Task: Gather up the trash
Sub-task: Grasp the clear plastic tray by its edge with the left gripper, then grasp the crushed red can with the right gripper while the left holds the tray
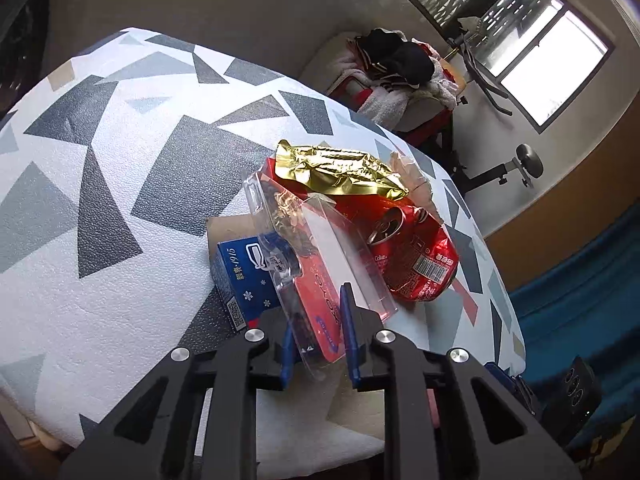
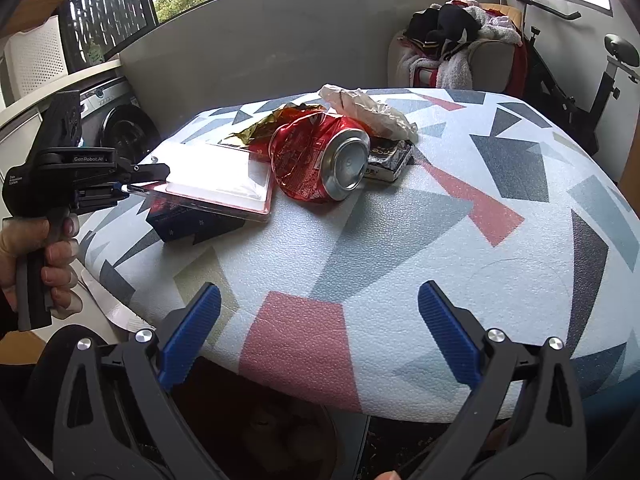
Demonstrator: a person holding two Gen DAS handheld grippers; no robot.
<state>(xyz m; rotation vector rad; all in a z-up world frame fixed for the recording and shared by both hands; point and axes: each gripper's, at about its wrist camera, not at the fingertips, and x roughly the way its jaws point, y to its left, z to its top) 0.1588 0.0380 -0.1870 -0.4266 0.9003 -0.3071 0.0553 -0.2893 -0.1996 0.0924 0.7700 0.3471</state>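
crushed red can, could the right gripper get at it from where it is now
Probably yes. The right gripper is open with only bare table between it and the crushed red can, whose base faces it. The left gripper grips the clear plastic package off to one side.

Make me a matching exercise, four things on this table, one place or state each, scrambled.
1 clear plastic package
2 red can
3 blue box
4 right hand-held gripper

A lying on its side, crushed
B open, nothing between its pads
C clamped in the left hand-held gripper
D under the clear package

Pairs: 1-C, 2-A, 3-D, 4-B
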